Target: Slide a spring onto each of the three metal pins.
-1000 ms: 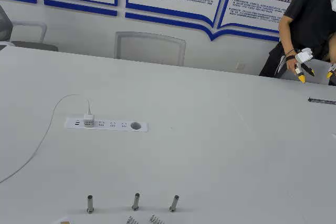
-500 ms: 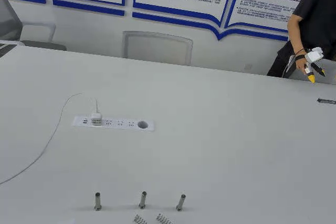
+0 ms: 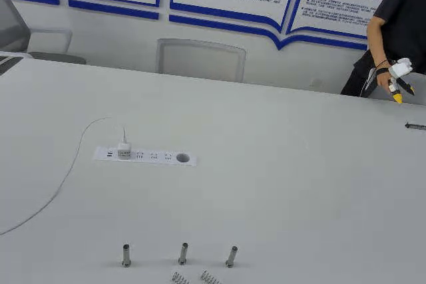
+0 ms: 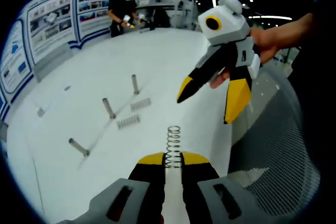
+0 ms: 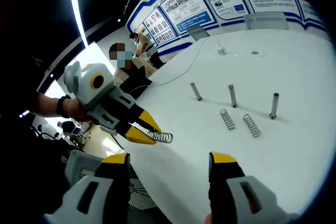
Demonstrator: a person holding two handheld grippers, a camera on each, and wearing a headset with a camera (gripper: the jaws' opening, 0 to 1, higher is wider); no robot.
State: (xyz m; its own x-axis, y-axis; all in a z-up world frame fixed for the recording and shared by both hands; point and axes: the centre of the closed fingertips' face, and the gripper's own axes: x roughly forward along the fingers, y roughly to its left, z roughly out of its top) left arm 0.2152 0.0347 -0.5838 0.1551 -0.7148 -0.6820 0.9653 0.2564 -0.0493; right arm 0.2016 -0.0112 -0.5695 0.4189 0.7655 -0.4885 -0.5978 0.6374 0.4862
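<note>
The left claw point(image 4: 172, 157) has two black jaws with yellow tips, mounted on grey plastic blocks with dark oblong slots. The right claw point(image 5: 169, 158) is built the same way, with grey slotted blocks, black jaws and yellow tips. In the left gripper view its housing is white with grey sides. A dark band point(image 5: 63, 106) circles the wrist behind the left claw.

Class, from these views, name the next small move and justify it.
Probably bring the left claw toward a pin and line its spring up over the tip: that claw is shut on the spring, all three pins stand bare, and the right claw is open.
</note>
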